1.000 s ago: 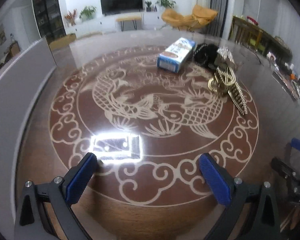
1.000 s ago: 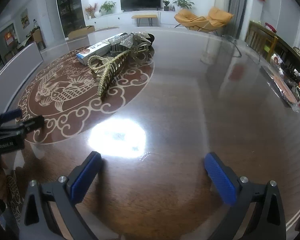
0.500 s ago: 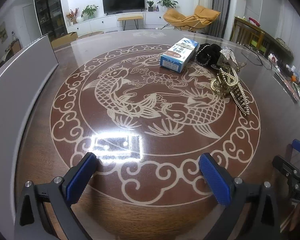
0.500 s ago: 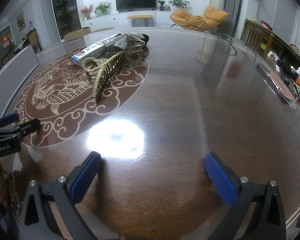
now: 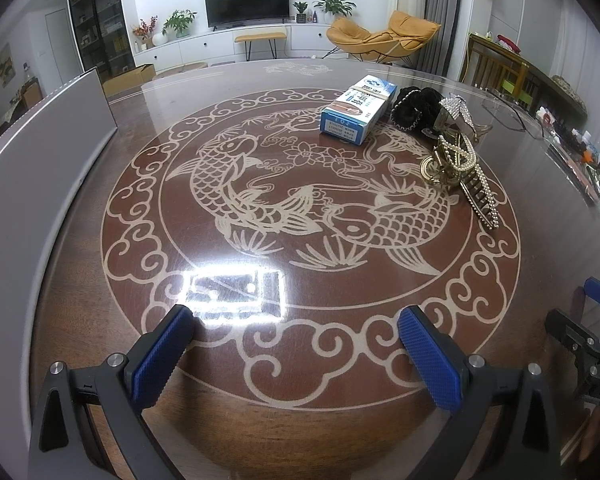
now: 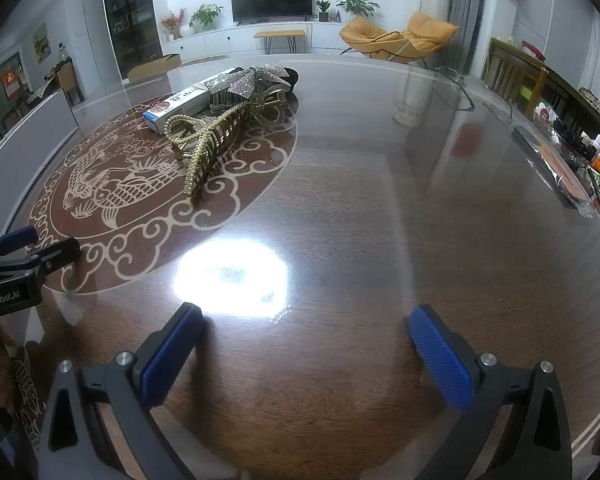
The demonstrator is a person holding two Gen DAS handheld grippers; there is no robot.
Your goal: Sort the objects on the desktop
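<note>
I hold a hand-held gripper in each hand above a glossy dark wooden counter point(image 5: 80, 240) inlaid with a large round carp medallion point(image 5: 308, 216), my landmark here.

My left hand-held gripper point(image 5: 292, 352) hovers over the near rim of the medallion, its two blue-padded fingers point(image 5: 160, 356) spread wide with nothing between them. My right hand-held gripper point(image 6: 306, 356) hovers over plain wood to the right of the medallion, also spread wide and empty. Each one shows at the edge of the other's view.

The things to sort lie clustered on the far right part of the medallion. A blue and white carton point(image 5: 358, 110) lies flat on its long side, just inside the medallion's far edge. To the right of the carton, touching or nearly touching it, sits a black fuzzy scrunchie point(image 5: 414, 108). Against the scrunchie's right side rests a rhinestone bow clip point(image 5: 456, 108). Nearer to me from the bow, on the medallion's right side, lies a gold claw clip trimmed with pearls point(image 5: 464, 172), its long teeth pointing toward the medallion's right rim.

A bright lamp glare point(image 5: 232, 290) sits on the near part of the medallion, just ahead of my left fingers. A second glare point(image 6: 230, 276) lies ahead of my right gripper, just outside the medallion's rim.
</note>
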